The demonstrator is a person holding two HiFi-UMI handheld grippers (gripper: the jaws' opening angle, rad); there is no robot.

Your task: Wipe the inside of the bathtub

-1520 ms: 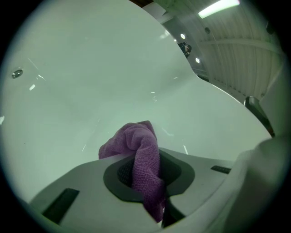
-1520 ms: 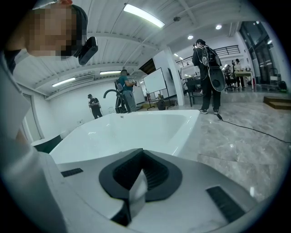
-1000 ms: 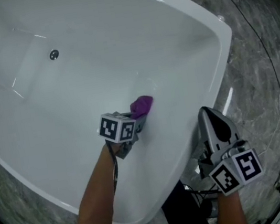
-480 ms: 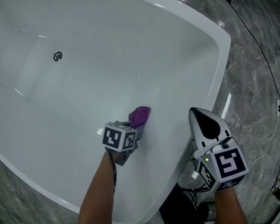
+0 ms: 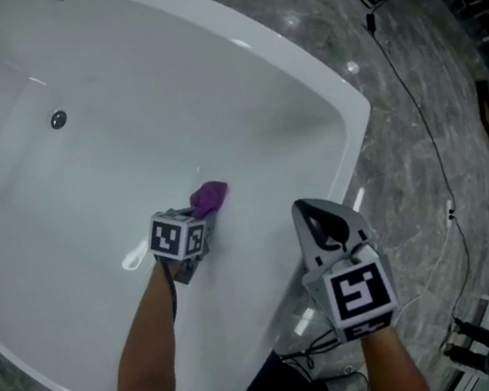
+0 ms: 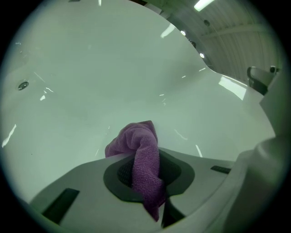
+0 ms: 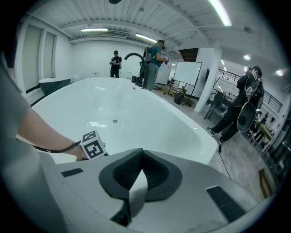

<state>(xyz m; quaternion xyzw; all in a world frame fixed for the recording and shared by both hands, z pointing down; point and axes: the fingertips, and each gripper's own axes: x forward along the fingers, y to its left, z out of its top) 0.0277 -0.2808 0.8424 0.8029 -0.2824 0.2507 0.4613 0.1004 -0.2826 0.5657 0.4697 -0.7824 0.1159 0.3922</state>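
Bathtub (image 5: 235, 80): white, with a metal drain (image 5: 58, 120) in its floor. Inside it, on the sloping wall below the rim and well apart from the drain, sits a purple cloth (image 5: 209, 197). Left hand-held gripper (image 5: 199, 214) reaches into the bathtub with its jaws closed on the cloth; a bunched fold stands out beyond the tips and a tail hangs back between the pads. Right hand-held gripper (image 5: 324, 215) is held above the bathtub's rim, outside the basin, jaws closed together with nothing between them.
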